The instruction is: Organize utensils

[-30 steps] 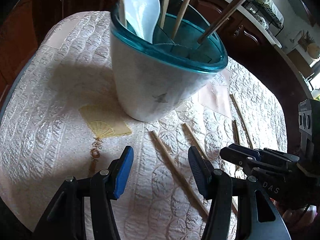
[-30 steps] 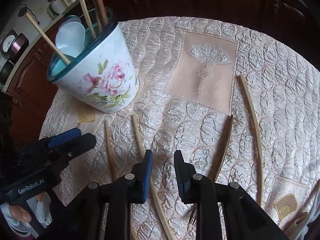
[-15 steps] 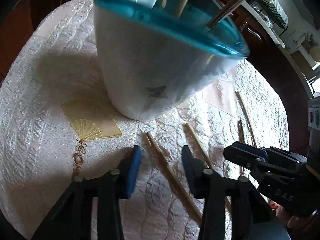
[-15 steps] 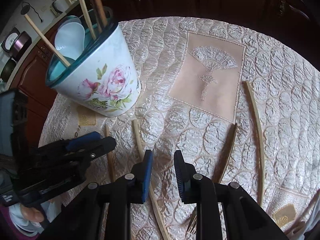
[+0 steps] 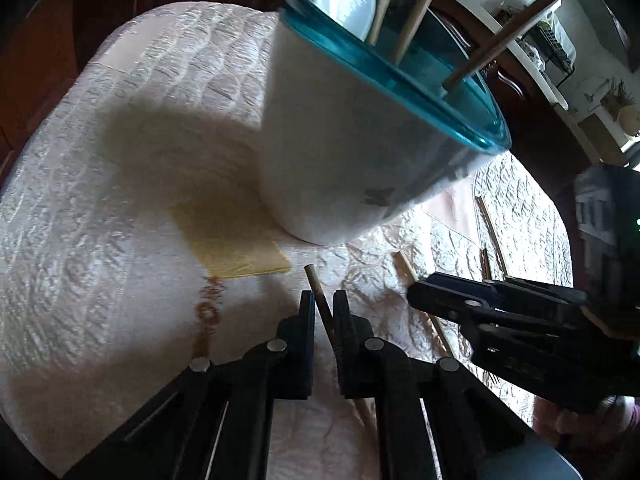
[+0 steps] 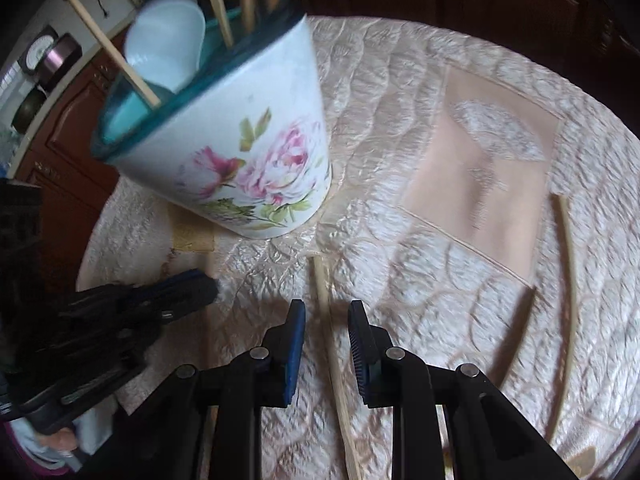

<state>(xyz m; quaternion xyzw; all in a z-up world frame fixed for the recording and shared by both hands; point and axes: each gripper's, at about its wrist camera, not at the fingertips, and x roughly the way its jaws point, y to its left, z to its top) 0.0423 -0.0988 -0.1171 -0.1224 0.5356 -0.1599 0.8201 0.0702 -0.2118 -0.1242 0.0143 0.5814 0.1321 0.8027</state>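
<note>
A white flowered pot with a teal rim point(image 6: 256, 160) stands on the quilted cloth and holds several chopsticks and a white spoon point(image 6: 168, 48); it also shows in the left wrist view point(image 5: 352, 160). My left gripper point(image 5: 323, 308) is shut on a wooden chopstick point(image 5: 320, 300) lying just in front of the pot. My right gripper point(image 6: 326, 320) is open, its jaws on either side of a second chopstick point(image 6: 328, 328) on the cloth. The left gripper shows in the right wrist view point(image 6: 192, 292) at the left.
More chopsticks lie to the right: a curved one point(image 6: 568, 280) near the table edge and another point(image 6: 516, 344) beside the peach fan patch point(image 6: 480, 200). A yellow patch point(image 5: 232, 240) lies beside the pot. Dark wooden cabinets surround the round table.
My left gripper has moved forward and shut on the chopstick. My right gripper has moved forward and now straddles the second chopstick. The pot looks closer in both views.
</note>
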